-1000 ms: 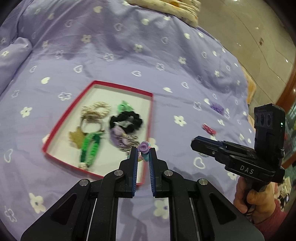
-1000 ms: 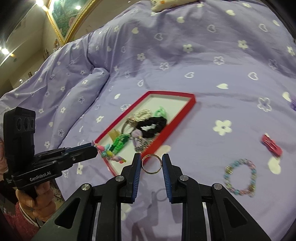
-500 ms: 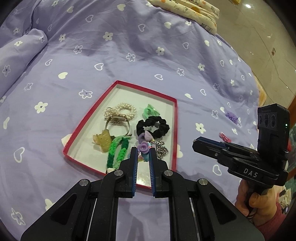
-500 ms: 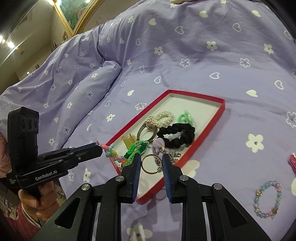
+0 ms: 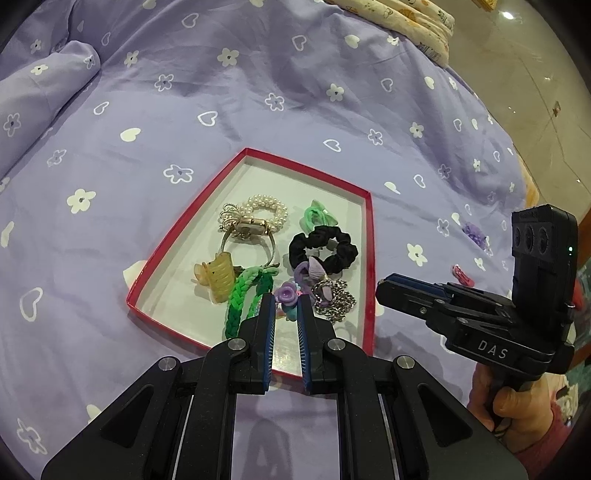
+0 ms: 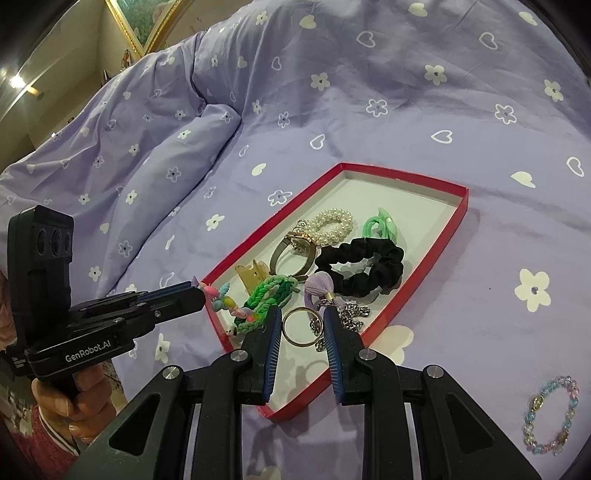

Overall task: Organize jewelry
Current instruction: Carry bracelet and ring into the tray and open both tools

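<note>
A red-rimmed tray lies on the purple bedspread and holds several hair ties, a pearl bracelet, a watch and a chain. My left gripper is shut on a colourful charm bracelet with a purple rose, held over the tray's near end; it dangles from the tips in the right wrist view. My right gripper is shut on a gold ring, held just above the tray's near end. A pastel bead bracelet lies on the bedspread to the right.
A red hair clip and a purple hair clip lie on the bedspread right of the tray. A folded patterned cloth lies at the bed's far edge, with floor beyond. A pillow bulge rises at the left.
Both grippers have moved forward over the near end of the tray with their items still held. The tray now looks larger and closer in both views.
</note>
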Demonstrator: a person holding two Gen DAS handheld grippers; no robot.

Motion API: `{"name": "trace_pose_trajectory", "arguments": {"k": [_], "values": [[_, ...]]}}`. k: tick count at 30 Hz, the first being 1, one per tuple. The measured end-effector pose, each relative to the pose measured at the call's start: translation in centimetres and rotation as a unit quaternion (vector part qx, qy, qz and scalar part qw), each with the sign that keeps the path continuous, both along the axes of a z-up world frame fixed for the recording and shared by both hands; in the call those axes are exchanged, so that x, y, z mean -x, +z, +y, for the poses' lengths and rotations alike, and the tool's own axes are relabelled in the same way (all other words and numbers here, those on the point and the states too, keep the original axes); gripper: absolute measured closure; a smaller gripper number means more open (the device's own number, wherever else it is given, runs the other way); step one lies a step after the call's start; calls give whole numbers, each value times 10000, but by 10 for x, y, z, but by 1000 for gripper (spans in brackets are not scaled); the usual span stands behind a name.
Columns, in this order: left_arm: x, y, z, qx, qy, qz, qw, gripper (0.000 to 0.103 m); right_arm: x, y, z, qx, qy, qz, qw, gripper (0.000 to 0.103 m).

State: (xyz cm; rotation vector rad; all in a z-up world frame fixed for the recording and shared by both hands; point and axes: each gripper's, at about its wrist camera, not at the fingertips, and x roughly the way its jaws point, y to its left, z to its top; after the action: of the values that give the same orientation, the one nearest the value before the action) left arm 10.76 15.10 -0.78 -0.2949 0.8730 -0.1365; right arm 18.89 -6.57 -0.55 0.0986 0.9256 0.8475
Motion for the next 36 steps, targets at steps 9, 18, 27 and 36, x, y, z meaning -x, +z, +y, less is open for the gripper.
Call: {"name": "trace_pose_trajectory", "arguments": {"k": [9,18,27,36], "values": [[-11,-20,5,-9,15,226,9997,93,-13,-15,17,420,206,-14,9989,80],[-20,-43,9,-87,-11,501,9987,93,-21,-34,35,1002,518,-50,9936,80],[-24,-55,12,-61,8,706,9975,93,-22,-40,48,1281,742,-99,9889,79],[-24,-55,12,-55,65,710,9974,92,-21,-41,52,1343,778,-68,9879,79]]}}
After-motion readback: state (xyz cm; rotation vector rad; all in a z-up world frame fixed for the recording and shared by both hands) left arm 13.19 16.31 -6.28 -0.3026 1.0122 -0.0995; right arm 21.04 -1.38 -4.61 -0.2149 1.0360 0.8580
